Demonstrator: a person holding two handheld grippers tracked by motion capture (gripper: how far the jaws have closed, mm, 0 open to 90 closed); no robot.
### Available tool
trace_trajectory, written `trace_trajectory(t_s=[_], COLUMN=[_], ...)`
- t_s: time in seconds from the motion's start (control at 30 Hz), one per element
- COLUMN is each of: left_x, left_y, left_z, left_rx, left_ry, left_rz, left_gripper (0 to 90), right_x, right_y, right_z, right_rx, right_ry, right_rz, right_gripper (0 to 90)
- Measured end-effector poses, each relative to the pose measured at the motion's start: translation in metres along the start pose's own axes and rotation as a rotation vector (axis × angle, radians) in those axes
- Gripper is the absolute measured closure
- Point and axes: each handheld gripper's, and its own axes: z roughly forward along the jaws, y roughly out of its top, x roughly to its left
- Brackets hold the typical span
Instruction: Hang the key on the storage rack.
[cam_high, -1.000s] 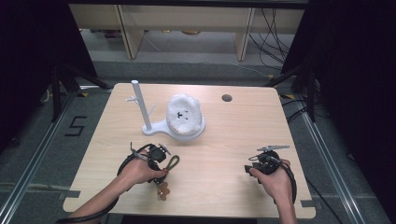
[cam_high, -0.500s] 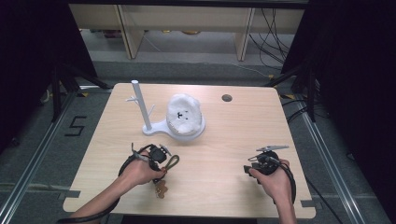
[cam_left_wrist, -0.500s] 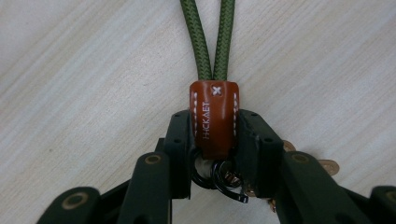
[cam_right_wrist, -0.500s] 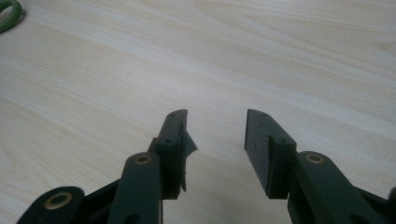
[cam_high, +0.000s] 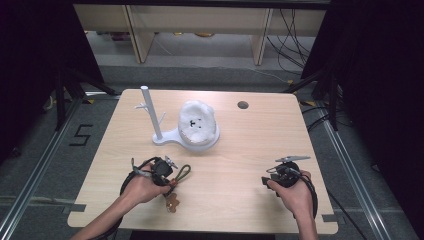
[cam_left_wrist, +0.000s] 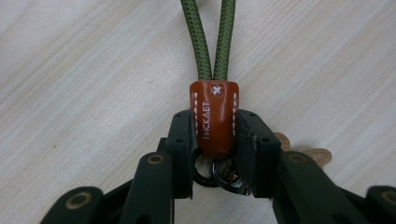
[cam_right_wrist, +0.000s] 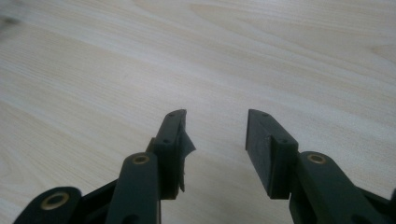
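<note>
While the high view shows a white stand, left gripper clamped on brown leather tab of green cord loop, right gripper jaws apart, just opening, over bare surface.

left hand-held gripper jaws just closed, now clamped on keychain's brown leather tab

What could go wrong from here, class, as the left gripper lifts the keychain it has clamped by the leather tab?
1. The left gripper pinches only the narrow brown leather tab; it may twist or slip out.
2. The green cord loop lies flat on the table, so threading it onto a peg of the white stand could miss.
3. The rings and keys dangle below and might snag. The right gripper is open, holding nothing.
</note>
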Motion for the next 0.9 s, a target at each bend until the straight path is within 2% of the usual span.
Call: trace_trajectory(t_s=[0.03, 0.1, 0.13, 0.17, 0.23, 0.27, 0.33, 0.37, 0.4, 0.43, 0.5, 0.53, 0.57, 0.63, 0.7, 0.9], left_x=[0.0, 0.001, 0.002, 0.001, 0.001, 0.002, 0.002, 0.002, 0.003, 0.002, 0.002, 0.002, 0.002, 0.001, 0.001, 0.0], left_y=[0.0, -0.004, -0.006, -0.008, -0.013, -0.017, -0.018, -0.02, -0.022, -0.024, -0.028, -0.03, -0.03, -0.034, -0.037, -0.045], left_z=[0.0, -0.003, -0.005, -0.006, -0.009, -0.011, -0.012, -0.012, -0.016, -0.016, -0.016, -0.016, -0.016, -0.017, -0.018, -0.021], left_rx=[0.0, -0.035, -0.043, -0.066, -0.098, -0.132, -0.136, -0.164, -0.16, -0.173, -0.222, -0.249, -0.249, -0.282, -0.312, -0.43], left_ry=[0.0, -0.008, -0.016, -0.017, -0.011, -0.015, -0.017, -0.009, -0.021, -0.017, -0.009, -0.005, -0.005, -0.037, -0.037, -0.048], left_rz=[0.0, 0.001, 0.016, 0.004, 0.012, 0.006, 0.008, -0.007, 0.014, 0.008, 0.005, 0.012, 0.012, 0.009, 0.01, -0.017], left_gripper=[67.8, 67.8, 67.8, 67.8, 67.8, 67.8, 67.8, 67.8, 67.8, 67.8, 67.8, 67.8, 67.8, 67.8, 67.8, 67.9], right_x=[0.0, 0.001, 0.001, 0.001, 0.001, 0.0, 0.0, 0.0, 0.001, 0.002, 0.002, 0.001, 0.001, 0.001, 0.002, 0.003], right_y=[0.0, 0.0, 0.0, 0.0, 0.0, -0.001, -0.001, -0.001, -0.001, 0.0, 0.0, 0.0, 0.0, -0.001, -0.001, 0.0], right_z=[0.0, -0.001, -0.001, 0.0, 0.0, 0.001, 0.001, 0.001, 0.0, 0.001, 0.001, 0.001, 0.001, 0.002, 0.002, 0.002], right_rx=[0.0, -0.009, -0.009, -0.013, -0.013, -0.021, -0.019, -0.019, -0.013, -0.019, -0.015, -0.013, -0.013, -0.022, -0.036, -0.019], right_ry=[0.0, 0.026, 0.026, 0.023, 0.024, 0.02, 0.021, 0.021, 0.025, 0.019, 0.02, -0.002, -0.002, -0.001, 0.016, 0.018], right_rz=[0.0, 0.009, 0.009, 0.009, 0.007, -0.024, -0.022, -0.022, -0.009, 0.003, 0.001, -0.01, -0.01, -0.021, -0.039, -0.009], right_gripper=[58.6, 58.5, 58.5, 58.4, 58.4, 58.3, 58.2, 58.2, 58.2, 58.1, 58.1, 58.1, 58.1, 57.9, 57.6, 57.4])
